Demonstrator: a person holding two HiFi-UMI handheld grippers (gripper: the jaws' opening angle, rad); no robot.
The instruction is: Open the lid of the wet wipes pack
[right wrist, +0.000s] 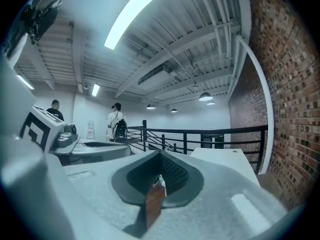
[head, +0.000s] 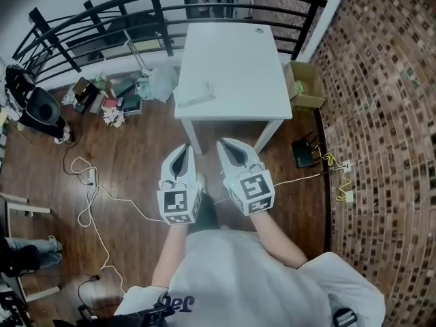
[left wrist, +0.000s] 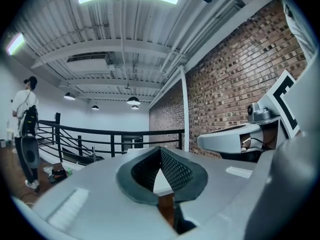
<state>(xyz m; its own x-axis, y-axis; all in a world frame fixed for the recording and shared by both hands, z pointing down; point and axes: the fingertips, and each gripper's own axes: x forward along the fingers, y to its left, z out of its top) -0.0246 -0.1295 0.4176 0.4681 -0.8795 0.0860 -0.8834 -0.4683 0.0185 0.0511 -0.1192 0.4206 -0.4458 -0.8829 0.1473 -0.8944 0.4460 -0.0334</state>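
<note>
White desk [head: 235,60] at 12 o'clock bears the wet wipes pack [head: 196,92], lid apparently unopened. Left gripper [head: 182,148] and right gripper [head: 229,145] sit clenched, empty, at 6 o'clock; nothing is done yet.

My right gripper [right wrist: 160,160], jaws together and empty, points at a white table [right wrist: 227,164] before a black railing [right wrist: 200,134]; my left gripper [right wrist: 97,150] alongside, brick wall [right wrist: 285,84] right.

White table [head: 231,60], black railing [head: 161,20], brick wall [head: 381,80], cardboard box [head: 304,86]
</note>
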